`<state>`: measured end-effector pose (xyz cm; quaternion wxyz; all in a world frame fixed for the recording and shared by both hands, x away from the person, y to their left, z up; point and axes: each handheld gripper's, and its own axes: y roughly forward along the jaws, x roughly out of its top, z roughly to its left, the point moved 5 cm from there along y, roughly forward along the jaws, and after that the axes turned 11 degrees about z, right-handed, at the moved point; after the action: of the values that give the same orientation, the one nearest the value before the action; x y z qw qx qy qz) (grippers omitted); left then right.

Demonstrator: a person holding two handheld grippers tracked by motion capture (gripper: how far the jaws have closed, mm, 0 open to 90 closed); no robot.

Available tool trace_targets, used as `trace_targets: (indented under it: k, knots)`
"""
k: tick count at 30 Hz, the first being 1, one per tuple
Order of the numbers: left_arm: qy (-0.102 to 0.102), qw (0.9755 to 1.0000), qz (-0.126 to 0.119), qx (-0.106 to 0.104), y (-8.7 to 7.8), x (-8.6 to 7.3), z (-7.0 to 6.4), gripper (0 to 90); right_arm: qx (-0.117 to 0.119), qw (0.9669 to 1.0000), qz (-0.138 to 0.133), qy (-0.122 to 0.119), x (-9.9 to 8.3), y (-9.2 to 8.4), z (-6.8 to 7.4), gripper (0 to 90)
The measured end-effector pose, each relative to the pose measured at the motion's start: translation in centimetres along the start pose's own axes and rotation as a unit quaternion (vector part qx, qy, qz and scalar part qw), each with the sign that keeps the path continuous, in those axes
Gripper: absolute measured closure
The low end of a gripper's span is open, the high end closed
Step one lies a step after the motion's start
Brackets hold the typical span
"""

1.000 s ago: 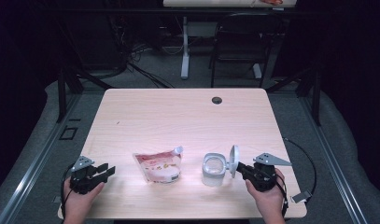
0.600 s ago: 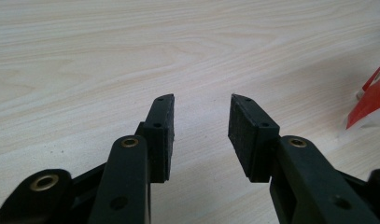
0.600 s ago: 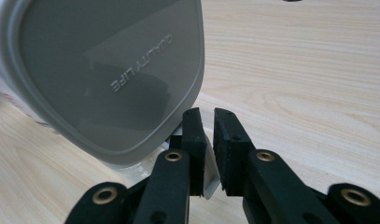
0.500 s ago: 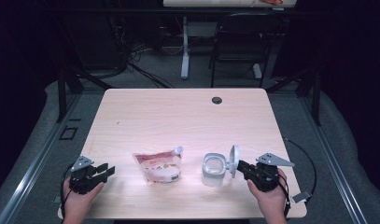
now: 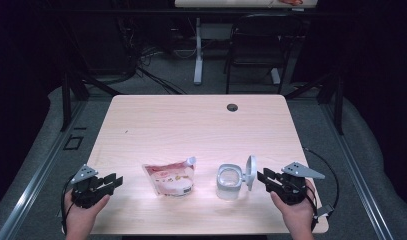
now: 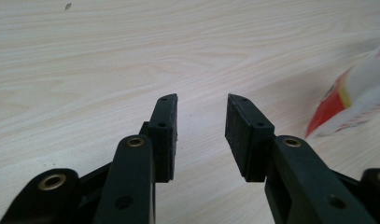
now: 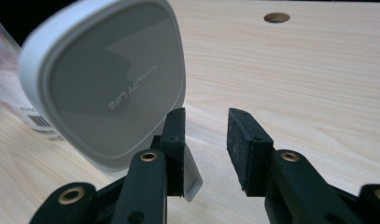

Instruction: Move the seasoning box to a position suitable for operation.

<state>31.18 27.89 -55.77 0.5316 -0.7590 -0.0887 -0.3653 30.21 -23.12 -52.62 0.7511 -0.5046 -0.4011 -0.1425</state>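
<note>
The pale wood-grain surface (image 5: 191,125) has a small round dark hole (image 5: 232,107) near its far edge. Beyond it, on the grey floor (image 5: 156,82), stand a black chair (image 5: 255,55) and a white desk leg (image 5: 198,50).

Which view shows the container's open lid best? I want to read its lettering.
The right gripper view: the lid looms close, its mirrored lettering legible, beside the right tool. The high view shows the lid small and edge-on, hinged up from the container.
</note>
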Motion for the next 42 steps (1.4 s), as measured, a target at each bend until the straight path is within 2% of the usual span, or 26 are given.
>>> trace_targets:
  k: [3,6,11,15,20,23,30,37,42]
  knots:
    - [0.01,0.9999,-0.007,-0.005,-0.8,0.5,-0.6,68.7,-0.002,1.0,-0.007,-0.006,0.5,-0.7,-0.1,68.4]
    - [0.016,0.9997,-0.008,-0.018,-1.5,1.2,-1.4,69.0,0.001,0.9998,-0.013,-0.012,1.0,-1.2,0.1,69.1]
    - [0.027,0.9994,-0.006,-0.02,-2.1,1.9,-2.5,68.6,0.0,0.9996,-0.021,-0.02,1.7,-1.6,0.5,66.6]
    - [0.046,0.9987,0.006,-0.019,-2.6,2.9,-3.6,68.6,-0.002,0.9991,-0.032,-0.026,2.3,-2.0,0.9,64.3]
    - [0.074,0.9968,0.001,-0.03,-3.7,4.2,-5.1,69.5,-0.002,0.9986,-0.039,-0.035,3.3,-2.7,1.2,62.6]
    - [0.087,0.9954,-0.002,-0.04,-4.4,4.7,-6.3,67.0,-0.002,0.9982,-0.041,-0.043,3.9,-3.1,1.5,61.8]
    - [0.102,0.9925,-0.006,-0.067,-5.1,5.4,-8.1,64.2,0.013,0.9975,-0.049,-0.049,4.9,-3.1,2.5,59.4]
    - [0.121,0.9898,-0.006,-0.075,-5.1,5.8,-9.4,63.0,0.029,0.9963,-0.052,-0.063,5.2,-3.0,3.5,60.4]
    - [0.126,0.989,-0.007,-0.076,-5.1,5.9,-10.0,62.7,0.027,0.9959,-0.054,-0.068,5.3,-3.2,3.8,60.7]
